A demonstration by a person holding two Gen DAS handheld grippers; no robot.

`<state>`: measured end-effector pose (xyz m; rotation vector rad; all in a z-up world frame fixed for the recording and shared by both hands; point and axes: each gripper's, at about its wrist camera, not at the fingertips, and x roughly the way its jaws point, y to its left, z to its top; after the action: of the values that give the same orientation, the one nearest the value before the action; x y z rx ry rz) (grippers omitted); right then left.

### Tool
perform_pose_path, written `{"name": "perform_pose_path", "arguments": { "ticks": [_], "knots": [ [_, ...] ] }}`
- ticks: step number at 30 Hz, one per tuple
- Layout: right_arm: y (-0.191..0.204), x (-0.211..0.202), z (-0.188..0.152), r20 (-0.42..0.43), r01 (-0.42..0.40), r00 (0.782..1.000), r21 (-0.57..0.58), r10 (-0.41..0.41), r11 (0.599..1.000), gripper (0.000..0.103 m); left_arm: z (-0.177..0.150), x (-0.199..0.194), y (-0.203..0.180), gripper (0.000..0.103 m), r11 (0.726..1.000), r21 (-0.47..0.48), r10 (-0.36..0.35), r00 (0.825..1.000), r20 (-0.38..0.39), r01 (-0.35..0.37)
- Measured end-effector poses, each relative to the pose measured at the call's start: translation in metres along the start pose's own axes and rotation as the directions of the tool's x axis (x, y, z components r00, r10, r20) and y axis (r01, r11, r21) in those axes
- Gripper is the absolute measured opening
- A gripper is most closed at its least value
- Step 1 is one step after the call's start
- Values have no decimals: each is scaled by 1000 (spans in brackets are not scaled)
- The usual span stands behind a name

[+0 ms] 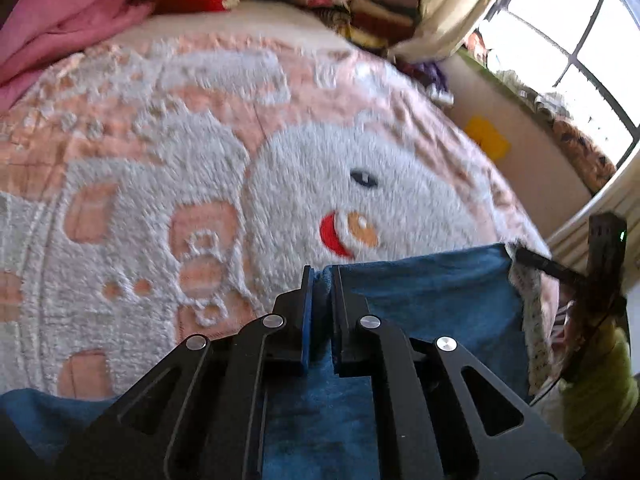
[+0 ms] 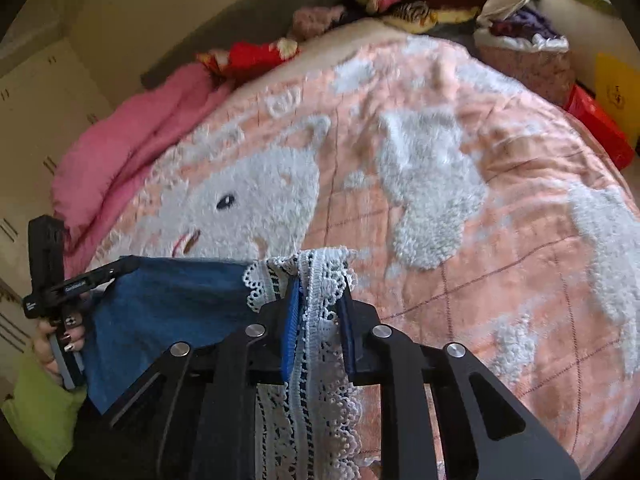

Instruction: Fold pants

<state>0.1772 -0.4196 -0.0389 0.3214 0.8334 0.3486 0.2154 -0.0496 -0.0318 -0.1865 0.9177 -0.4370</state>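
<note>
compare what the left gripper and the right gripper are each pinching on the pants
The left gripper pinches plain blue cloth at one top corner of the pants; the right gripper pinches the white lace trim at the other corner. The left grip holds a thin fold, the right a thicker bunch. Both are shut, holding the edge above the bed.

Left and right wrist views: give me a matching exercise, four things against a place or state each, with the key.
Things:
1. blue denim pants
2. white lace trim
3. pink crumpled blanket
4. fluffy peach-and-white bedspread

Places or states:
A. bunched along the bed's far left side
B. pinched in the right tongs
C. spread flat over the bed
D. stretched between both tongs, one edge in the left tongs

Pairs: 1-D, 2-B, 3-A, 4-C
</note>
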Motion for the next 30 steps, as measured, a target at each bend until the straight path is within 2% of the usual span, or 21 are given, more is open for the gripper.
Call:
{"name": "perform_pose_path", "arguments": {
  "ticks": [2,5,8,11,15,16,17,18,19,22,25,27,29,30],
  "knots": [
    [1,6,-2,-2,32,999,-16,-32,999,15,0,2,-2,2,1000,17,18,1000,4,-18],
    [0,18,-3,-39,68,997,-22,-69,997,22,-6,18,-1,3,999,30,42,998,-45,-41],
    [-2,18,-2,-45,82,996,-27,-83,996,46,-11,21,4,9,999,21,49,997,-57,-48],
    [-9,18,4,-48,63,997,4,-63,998,47,-12,15,6,27,998,25,60,997,-46,-59],
    [-11,35,7,-113,16,994,-2,-16,1000,49,-17,21,8,29,998,29,60,996,-63,-58],
    [-10,38,6,-122,10,992,-5,-10,1000,49,-17,21,7,26,997,32,66,996,-65,-64],
    [-9,40,6,-128,9,992,-10,-10,1000,35,-18,21,6,20,997,37,72,995,-66,-69],
    [-6,40,6,-140,-22,990,-19,19,1000,17,-18,21,4,5,997,44,67,996,-67,-65],
    [-1,38,6,-140,-40,990,-30,35,999,17,-18,18,0,5,995,61,81,995,-55,-78],
    [13,19,15,-77,2,997,-112,-11,994,15,-13,4,-12,2,987,111,116,993,23,-117],
    [14,10,31,-28,35,999,-139,-39,990,15,-4,6,-18,2,984,127,123,992,39,-127],
    [14,24,34,-57,66,995,-167,-76,984,16,-4,22,-14,2,982,118,150,989,4,-149],
    [15,48,27,-104,136,981,-221,-162,966,20,-5,33,-7,3,985,91,152,988,-22,-149],
    [14,54,24,-111,148,978,-235,-178,961,21,-5,35,-3,6,985,78,153,988,-19,-151]
  ]
}}
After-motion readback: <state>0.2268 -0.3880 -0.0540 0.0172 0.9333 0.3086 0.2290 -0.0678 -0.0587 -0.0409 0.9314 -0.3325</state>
